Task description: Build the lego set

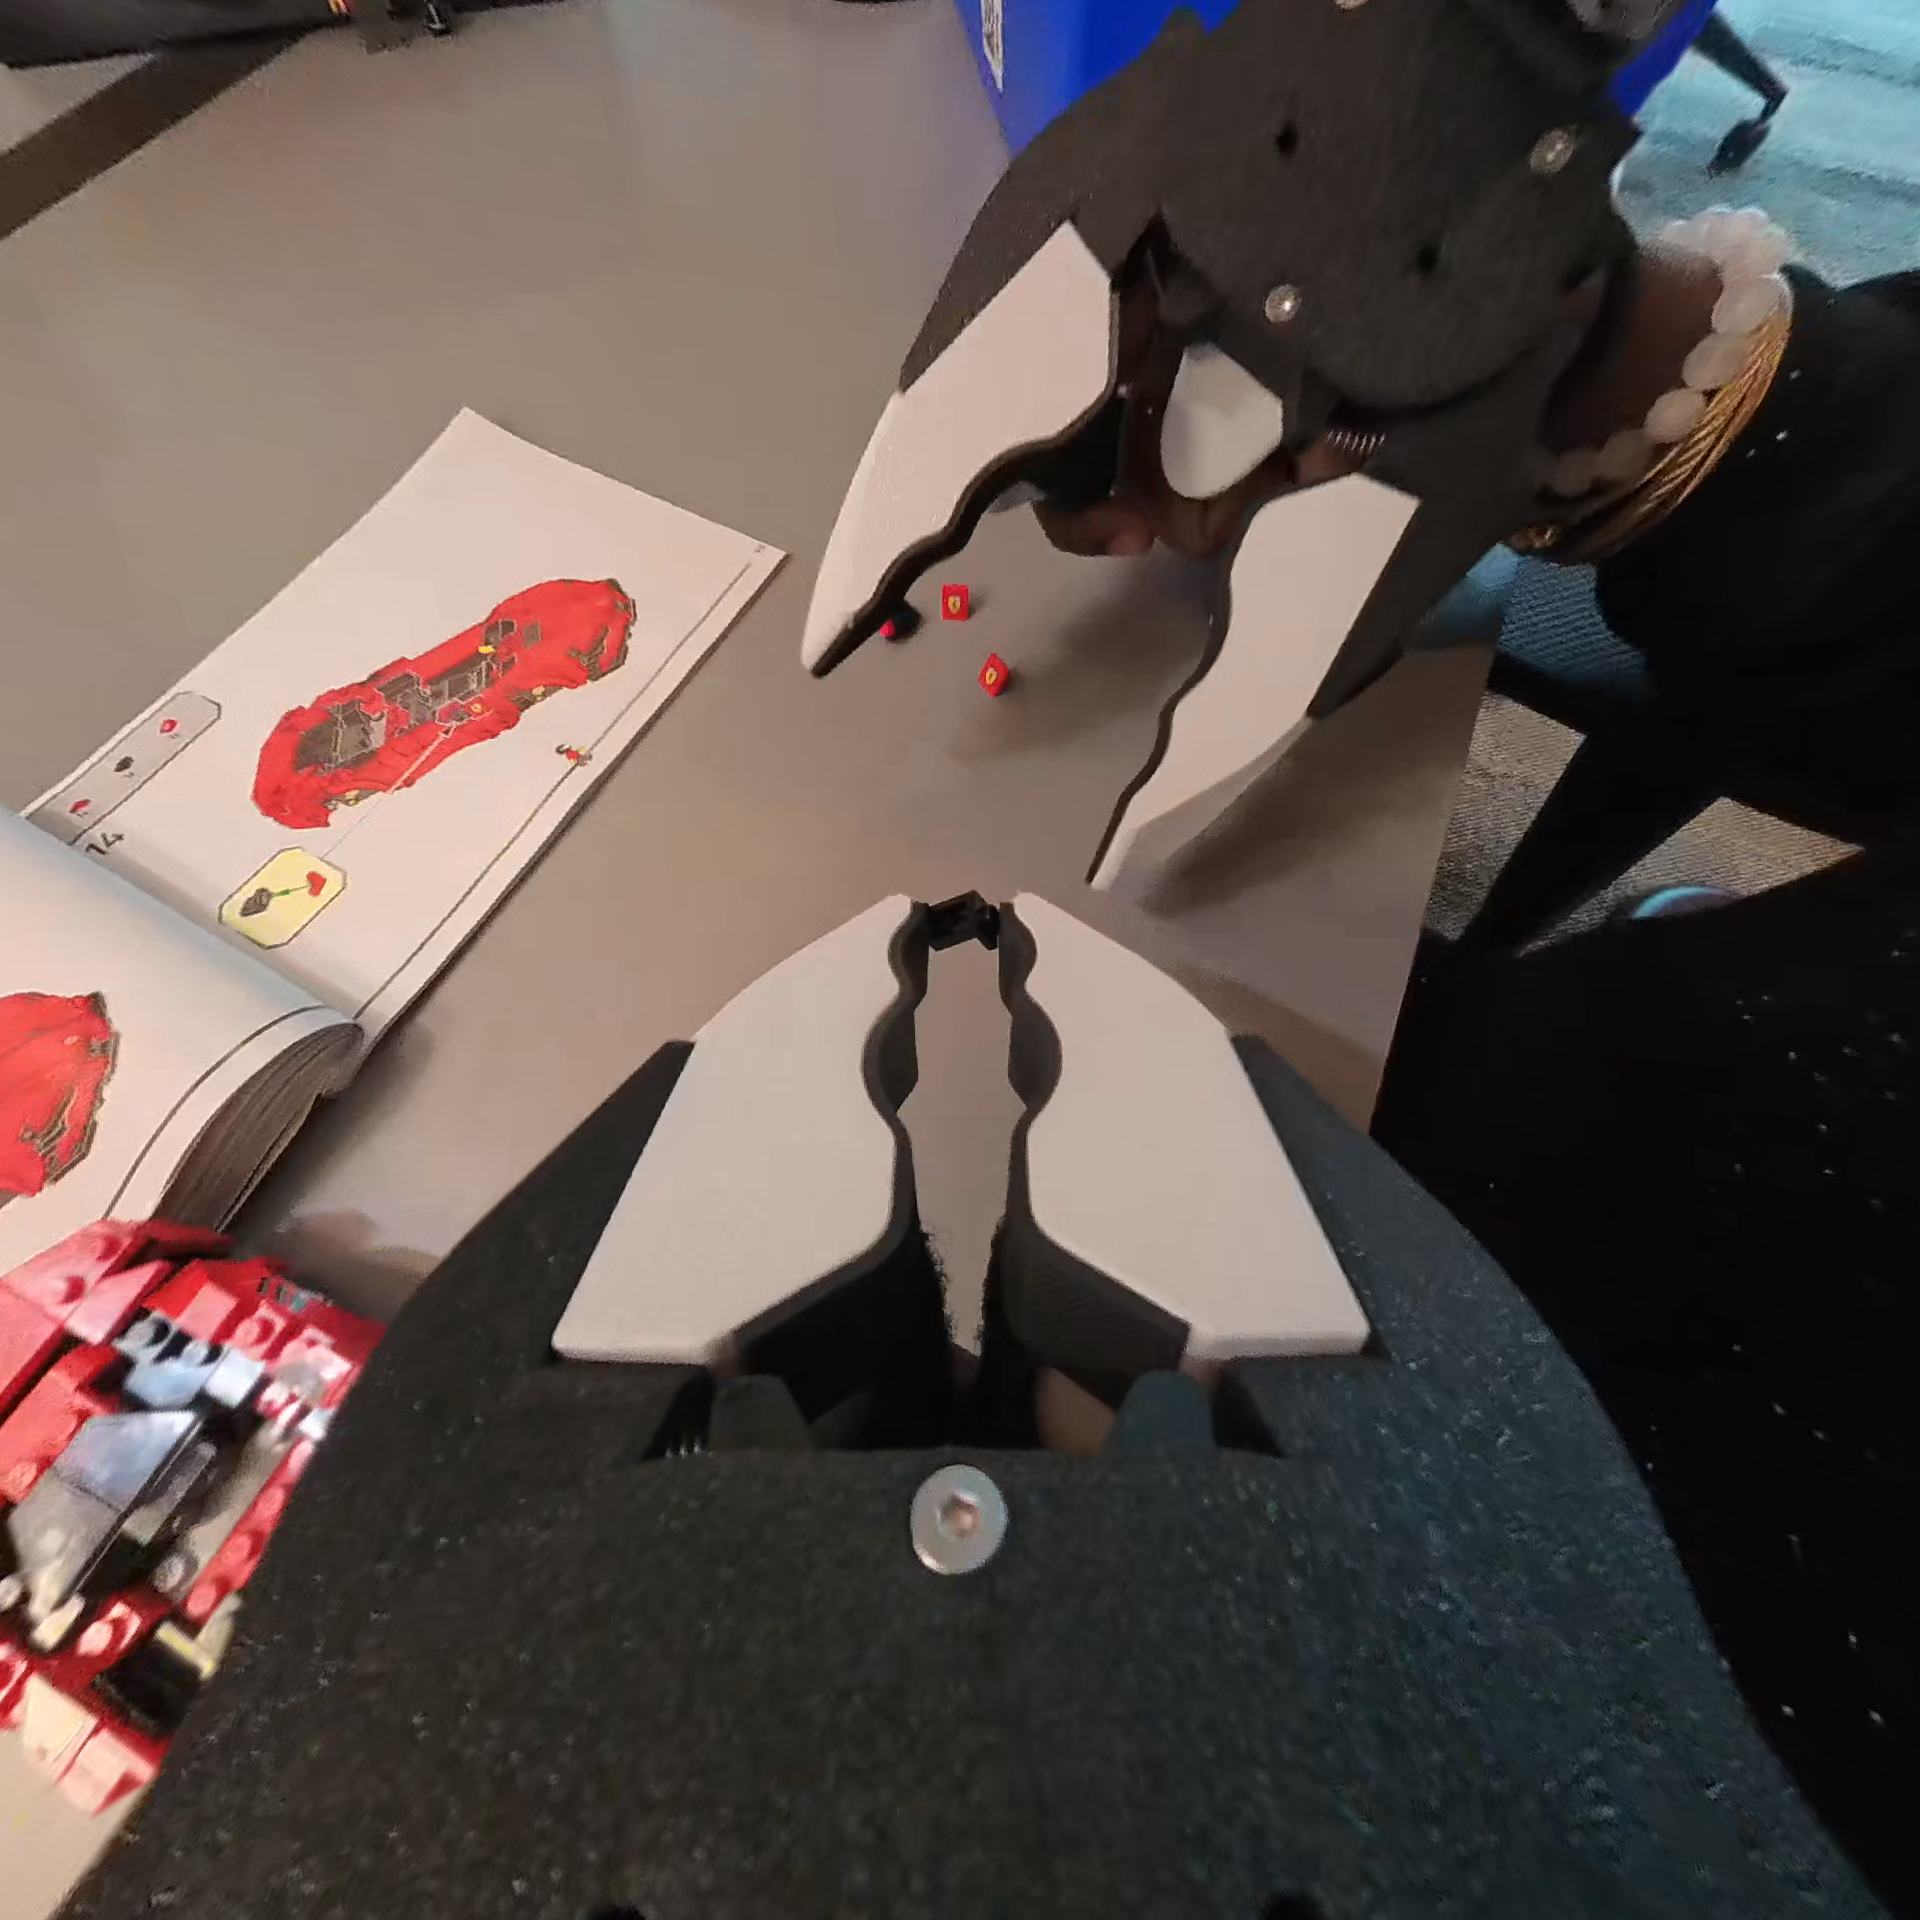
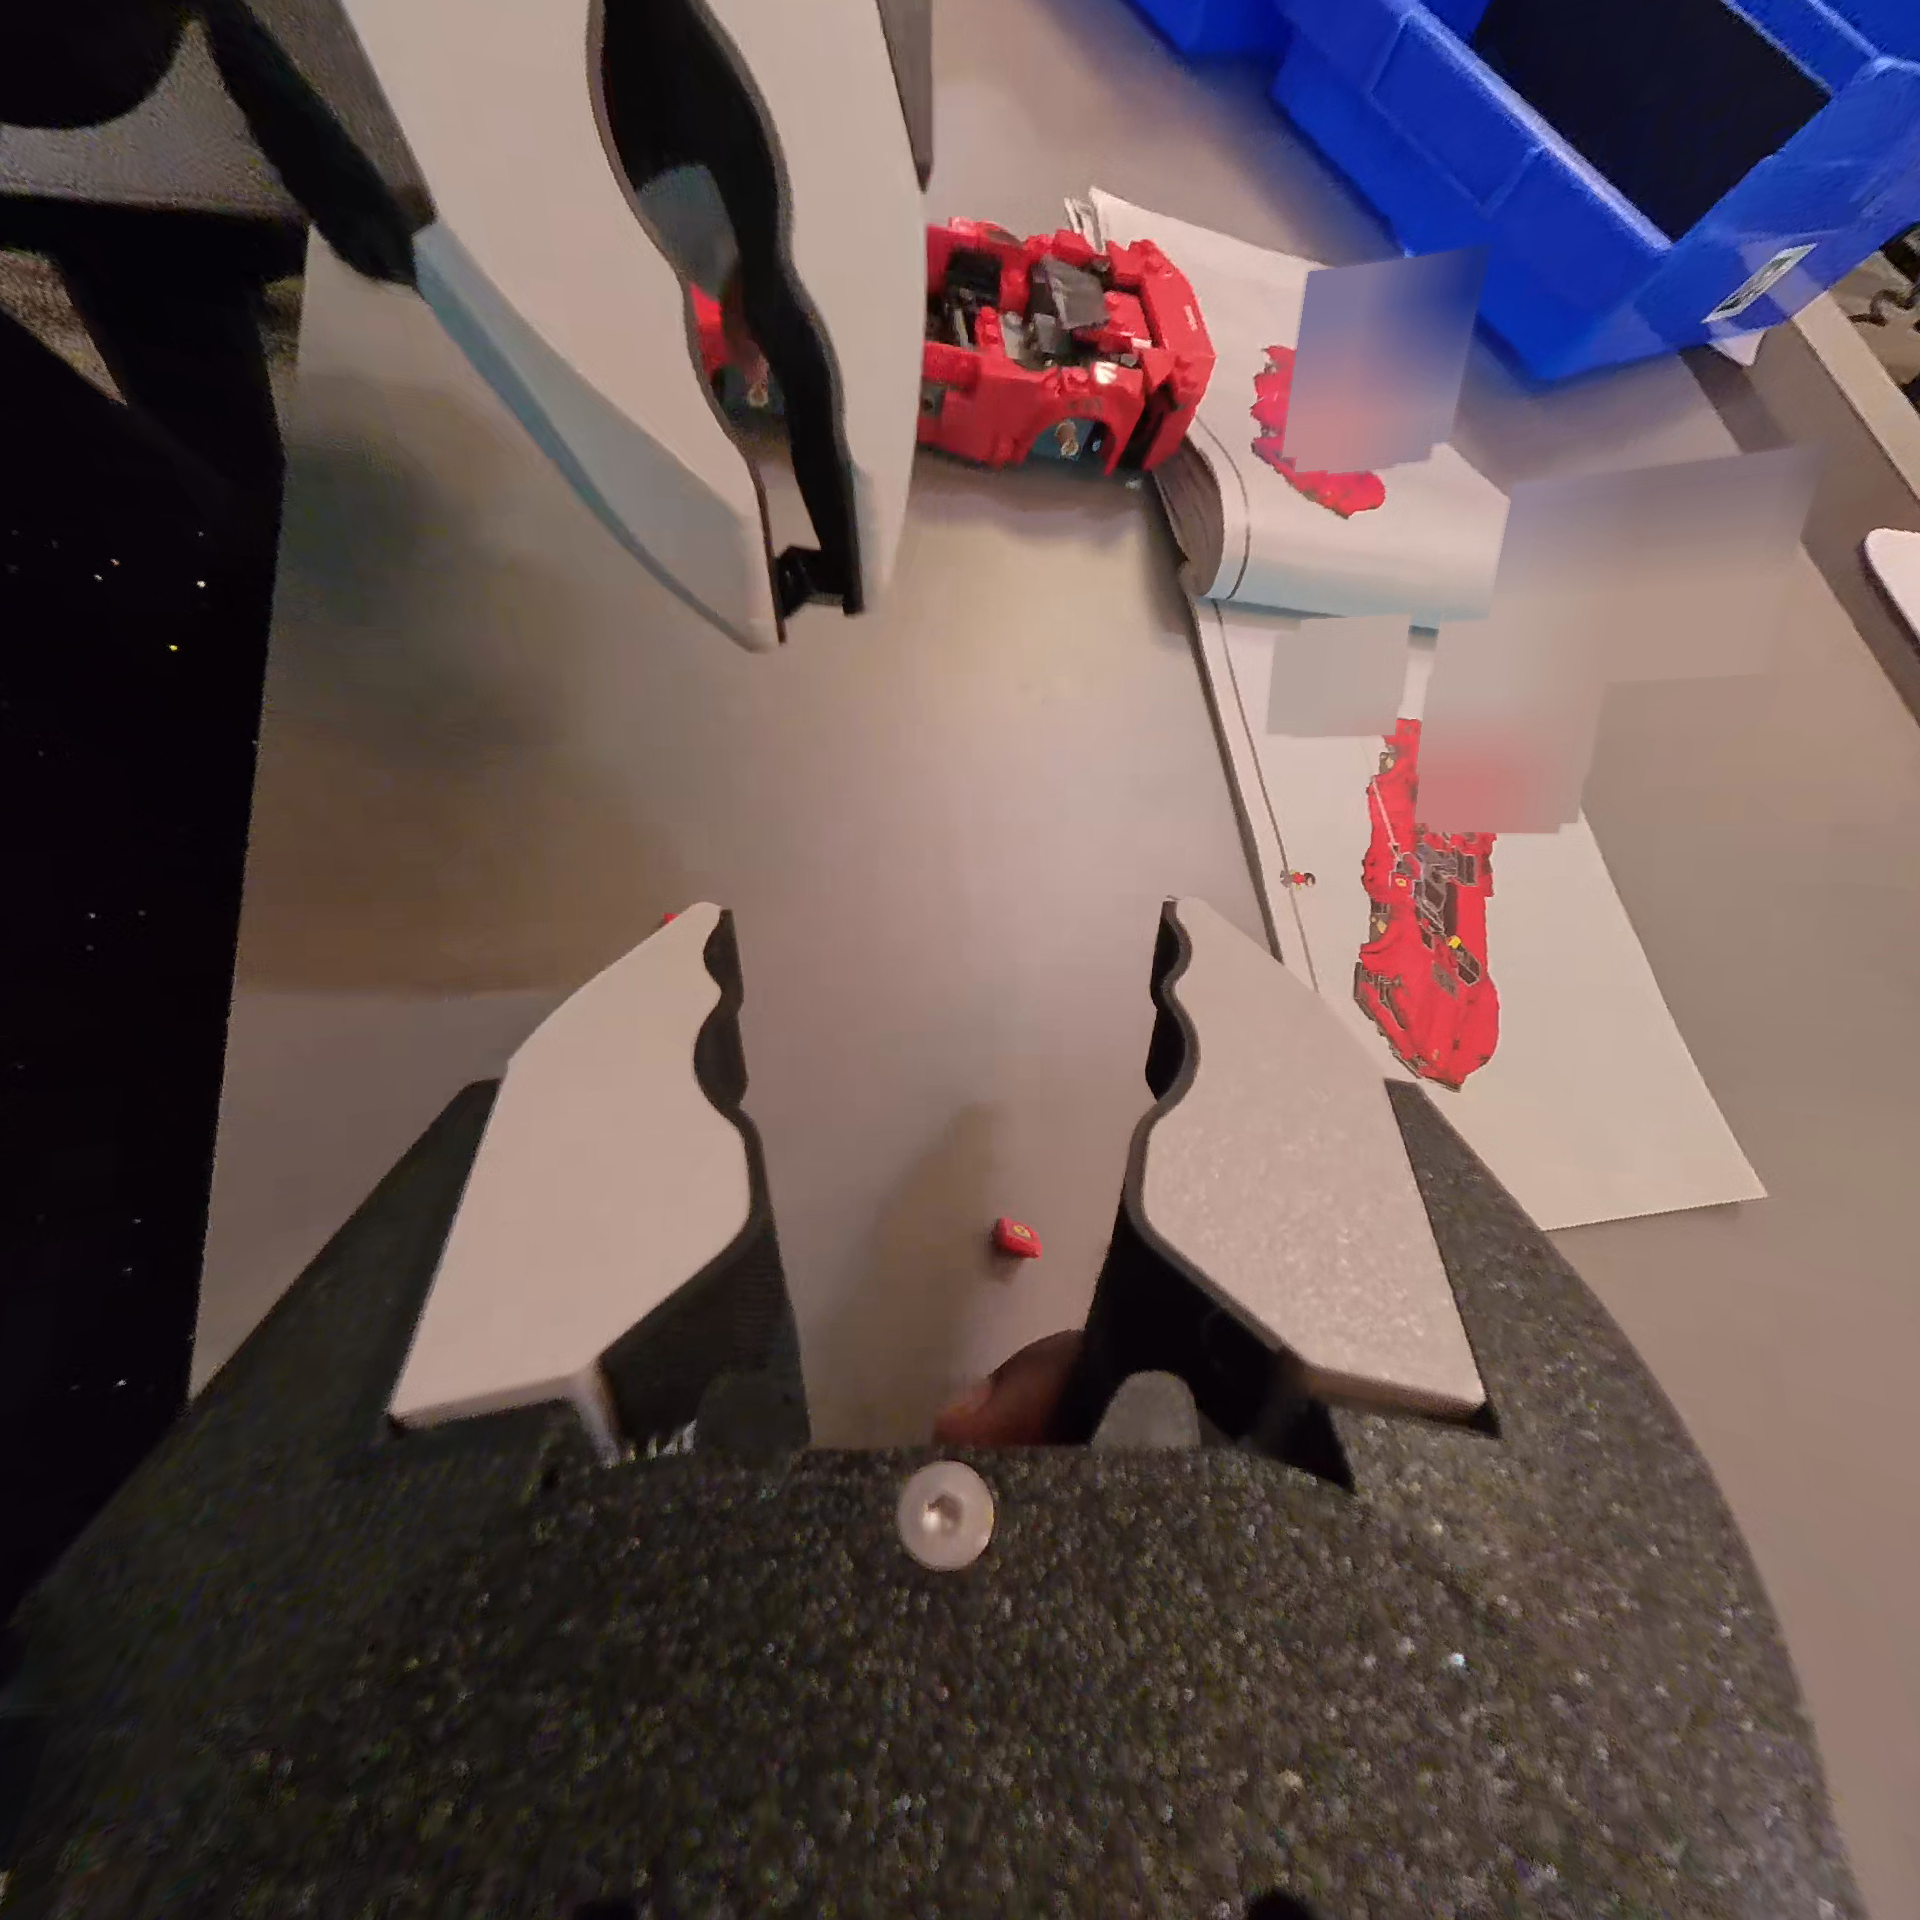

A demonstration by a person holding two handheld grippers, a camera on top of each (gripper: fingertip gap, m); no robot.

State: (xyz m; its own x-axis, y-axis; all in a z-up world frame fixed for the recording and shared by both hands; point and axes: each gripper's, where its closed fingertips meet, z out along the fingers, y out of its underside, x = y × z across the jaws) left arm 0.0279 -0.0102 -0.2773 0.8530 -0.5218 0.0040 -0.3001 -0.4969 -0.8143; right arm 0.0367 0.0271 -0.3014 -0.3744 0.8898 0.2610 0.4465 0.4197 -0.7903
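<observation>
My left gripper [image 1: 961, 920] is shut on a small black Lego piece [image 1: 961, 925] held above the grey table [image 1: 623, 312]. It shows in the right wrist view [image 2: 816, 608] at top, with the black piece [image 2: 802, 577] at its tips. My right gripper [image 2: 943, 914] is open and empty, low over the table; it also shows in the left wrist view [image 1: 966, 769]. Two small red printed tiles [image 1: 957, 601] [image 1: 993, 675] and a small red-and-black piece [image 1: 896, 627] lie on the table under it. One red tile [image 2: 1016, 1236] lies between the right fingers.
The partly built red car [image 2: 1060, 353] stands beside the open instruction booklet [image 2: 1351, 540]; both show in the left wrist view, car [image 1: 125, 1455] and booklet [image 1: 416, 675]. Blue bins [image 2: 1558, 187] stand behind. The table edge and a person's dark clothing [image 1: 1662, 1143] are at right. Some 5 cm of space lies between my two pairs of fingers. My left tips are about 11 cm from the red tile [image 2: 1016, 1236], my right tips only 6 cm. Seen from the left wrist view [image 1: 982, 674] as well.
</observation>
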